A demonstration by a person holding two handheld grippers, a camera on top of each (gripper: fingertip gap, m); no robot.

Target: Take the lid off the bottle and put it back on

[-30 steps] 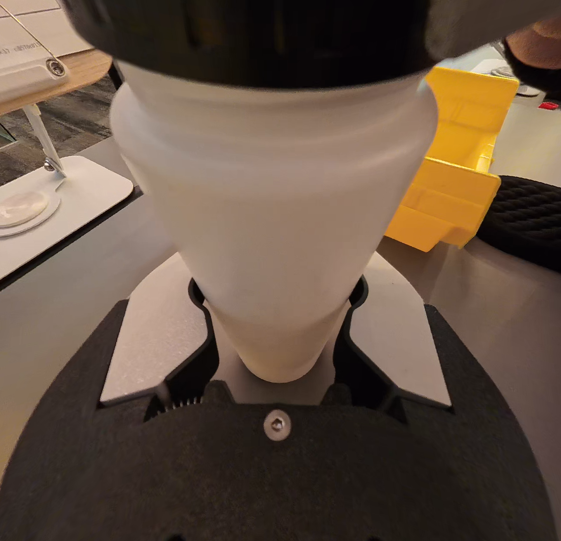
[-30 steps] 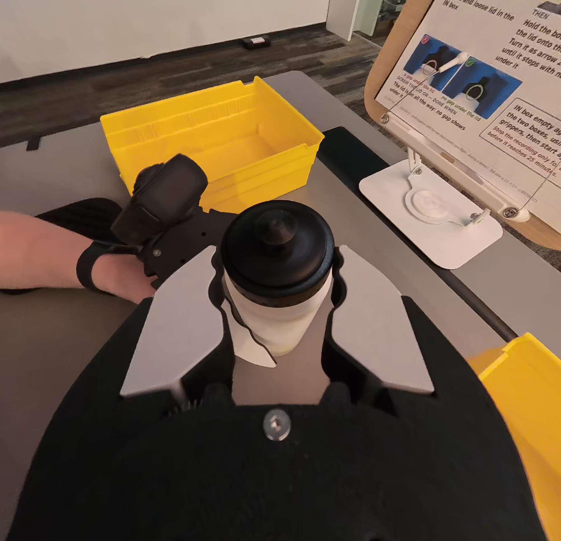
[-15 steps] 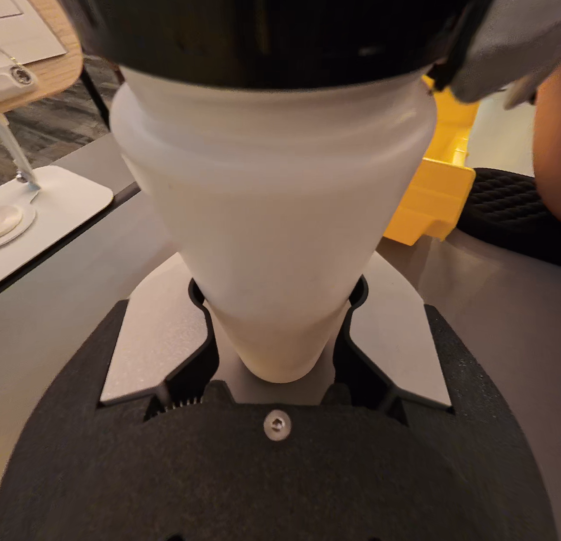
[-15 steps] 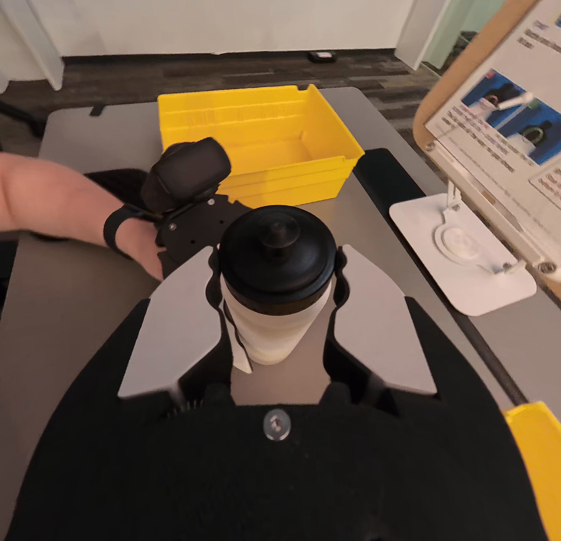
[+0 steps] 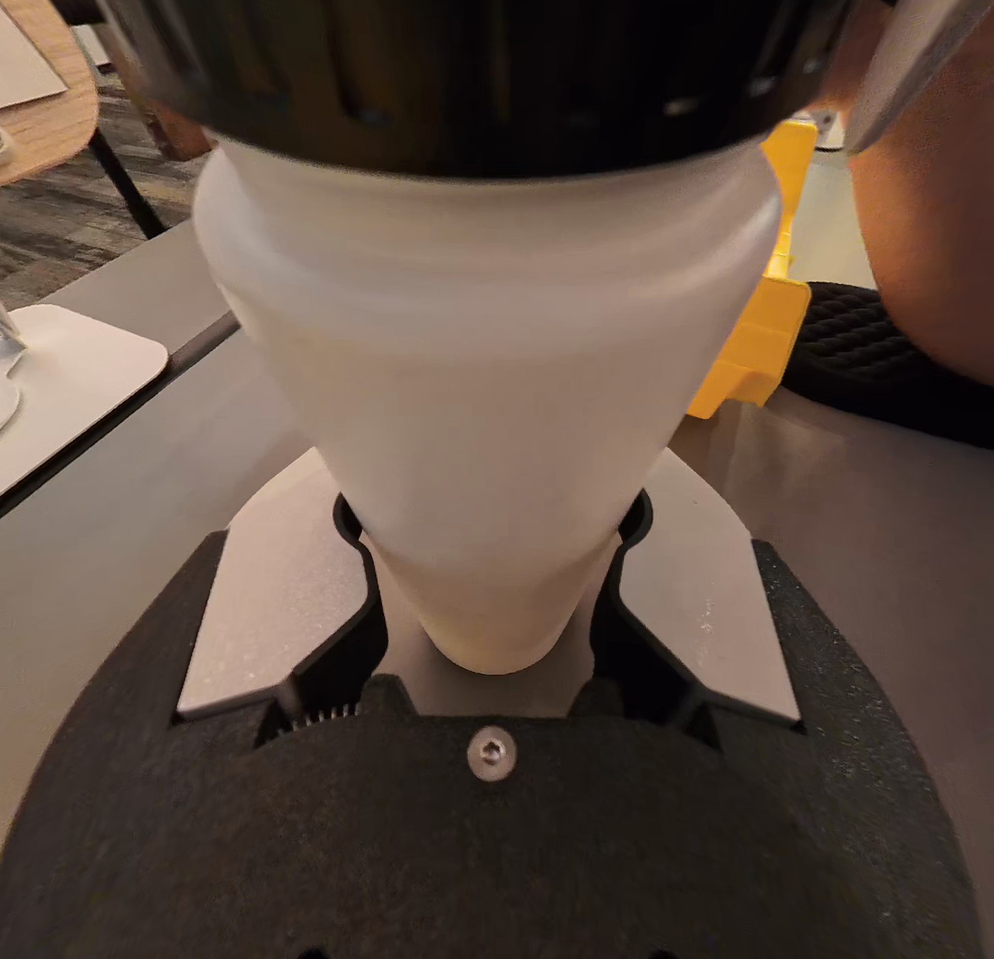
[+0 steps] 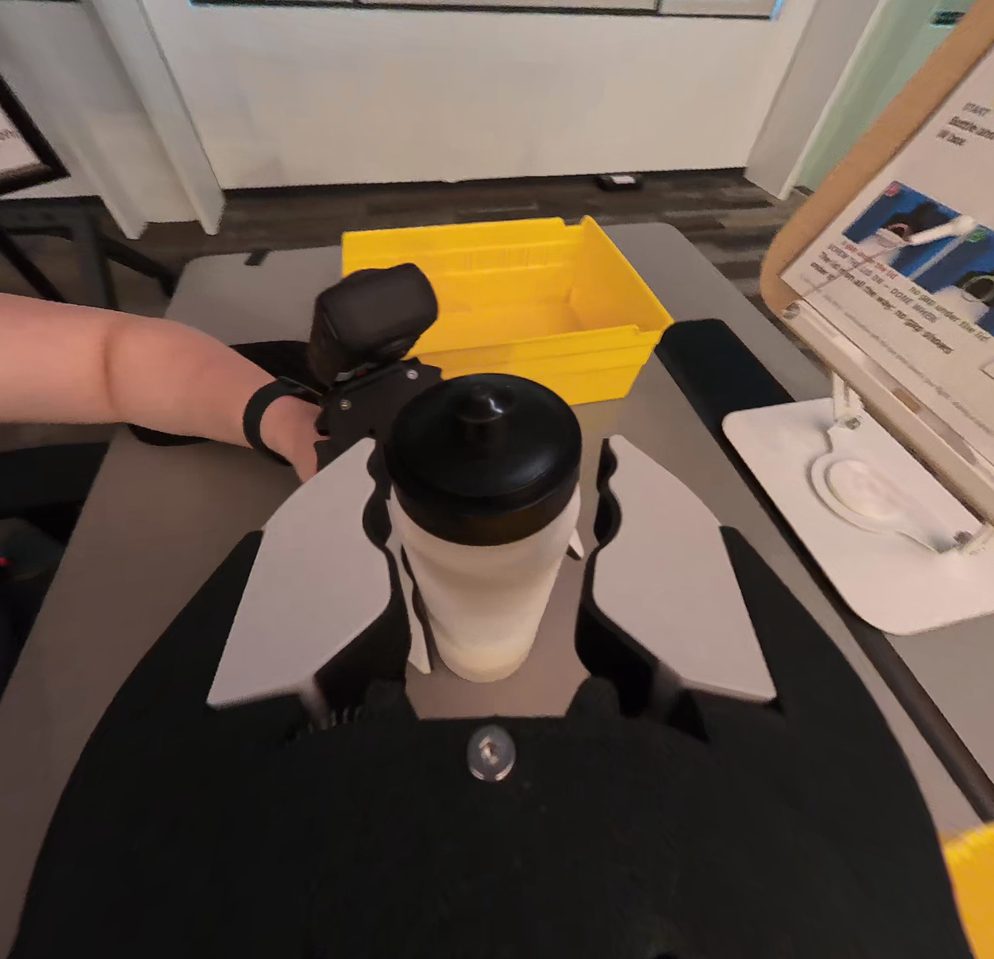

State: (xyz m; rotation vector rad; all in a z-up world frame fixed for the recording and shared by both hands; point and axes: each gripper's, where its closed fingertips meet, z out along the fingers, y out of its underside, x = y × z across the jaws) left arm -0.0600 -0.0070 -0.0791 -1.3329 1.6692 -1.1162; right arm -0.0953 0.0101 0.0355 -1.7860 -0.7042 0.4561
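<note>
Gripping the white bottle low on its body, your left gripper keeps it upright on the table. Moving right, your right gripper has let go: its jaws, closed on the black lid a second ago, now stand apart with gaps either side. I judge you're regrasping between turns; the lid sits on the bottle.

Both grippers: black textured body w/ grey finger plates, silver hex screw; black wristband.
</note>
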